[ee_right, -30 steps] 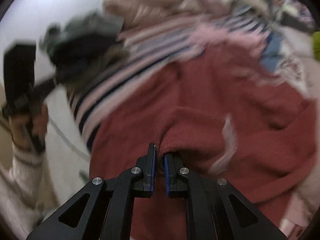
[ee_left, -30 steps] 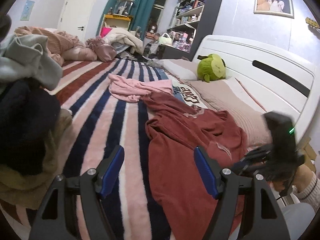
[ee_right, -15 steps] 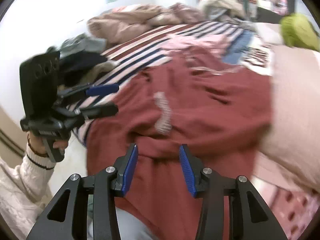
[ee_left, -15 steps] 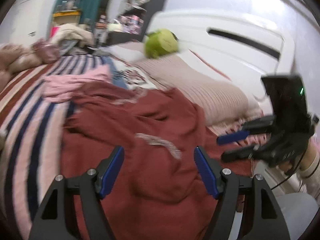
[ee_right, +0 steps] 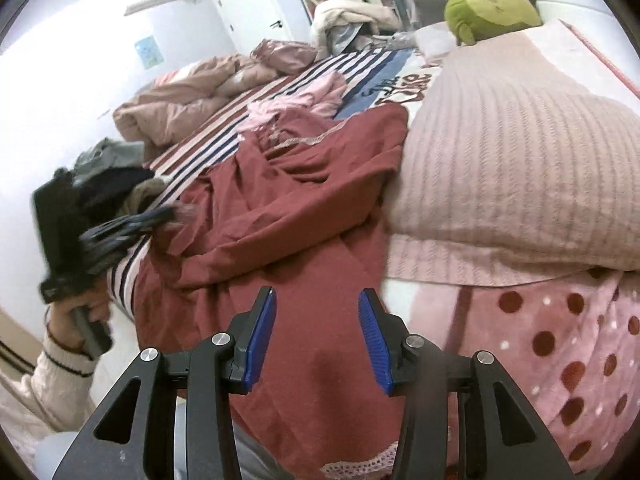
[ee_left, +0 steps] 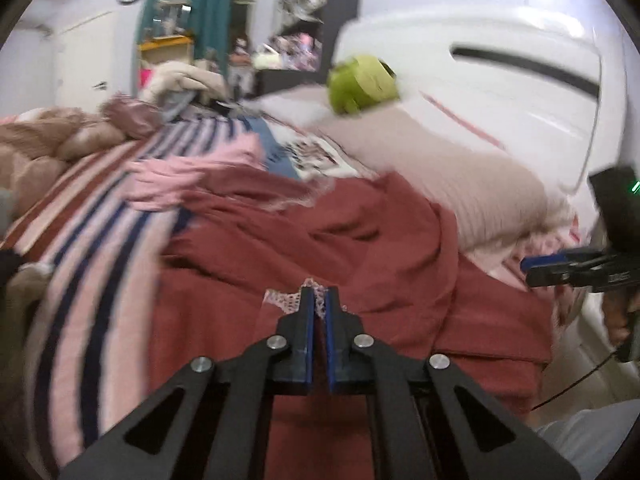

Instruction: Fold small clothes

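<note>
A dark red garment [ee_left: 360, 240] with pink lace trim lies crumpled on the striped bed; it also shows in the right wrist view [ee_right: 300, 208]. My left gripper [ee_left: 319, 300] is shut on the garment's lace-trimmed edge [ee_left: 288, 300]. In the right wrist view the left gripper [ee_right: 160, 216] shows at the left, pinching the red cloth. My right gripper [ee_right: 316, 300] is open and empty above the red garment's near part. In the left wrist view the right gripper [ee_left: 532, 270] shows at the right edge, beside the pillow.
A pink garment [ee_left: 192, 172] lies beyond the red one. A ribbed pink pillow [ee_right: 500, 160] and a green plush toy [ee_right: 492, 4] sit by the white headboard [ee_left: 500, 68]. A pile of dark and grey clothes [ee_right: 112, 172] lies at the left. A polka-dot blanket [ee_right: 560, 340] is at right.
My right gripper let go of the red garment and opened. My left gripper moved in onto the garment and shut on its lace-trimmed edge.
</note>
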`<state>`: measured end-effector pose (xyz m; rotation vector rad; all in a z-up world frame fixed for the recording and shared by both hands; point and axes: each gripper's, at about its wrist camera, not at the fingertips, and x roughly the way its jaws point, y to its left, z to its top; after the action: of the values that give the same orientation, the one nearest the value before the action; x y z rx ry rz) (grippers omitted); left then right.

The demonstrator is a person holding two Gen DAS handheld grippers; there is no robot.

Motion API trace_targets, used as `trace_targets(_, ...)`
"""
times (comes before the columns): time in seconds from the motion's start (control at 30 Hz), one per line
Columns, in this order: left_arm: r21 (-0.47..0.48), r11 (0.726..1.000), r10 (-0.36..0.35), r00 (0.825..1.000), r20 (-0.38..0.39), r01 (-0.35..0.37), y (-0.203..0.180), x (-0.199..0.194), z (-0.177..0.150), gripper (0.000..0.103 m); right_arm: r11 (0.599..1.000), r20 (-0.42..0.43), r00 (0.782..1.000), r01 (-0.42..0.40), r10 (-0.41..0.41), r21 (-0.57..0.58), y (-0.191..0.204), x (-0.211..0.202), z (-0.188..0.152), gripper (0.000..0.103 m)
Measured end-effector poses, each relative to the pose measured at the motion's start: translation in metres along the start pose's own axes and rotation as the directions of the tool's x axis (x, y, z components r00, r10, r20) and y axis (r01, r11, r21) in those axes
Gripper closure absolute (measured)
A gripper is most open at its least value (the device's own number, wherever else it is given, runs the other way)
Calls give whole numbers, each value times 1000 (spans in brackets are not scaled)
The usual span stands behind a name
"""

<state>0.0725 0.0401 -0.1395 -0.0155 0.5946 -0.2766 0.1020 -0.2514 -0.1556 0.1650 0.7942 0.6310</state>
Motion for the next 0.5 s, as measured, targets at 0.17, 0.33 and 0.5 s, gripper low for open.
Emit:
trace_targets(0.17,-38,999,25,994,-106,-30,38,-38,-37,101,1000,23,1000,-2,1,24,0,-1,1,65)
trace_targets(0.33,-80,981,-192,954,-232,178,42,-45,-70,100,999,8,1000,4,-5,48,1,10,2,65)
trace_targets(0.5,-143,958,-263,960,-90,249,60,-70,-39,65,998,23,1000,13,-15,59,3,6,8,65)
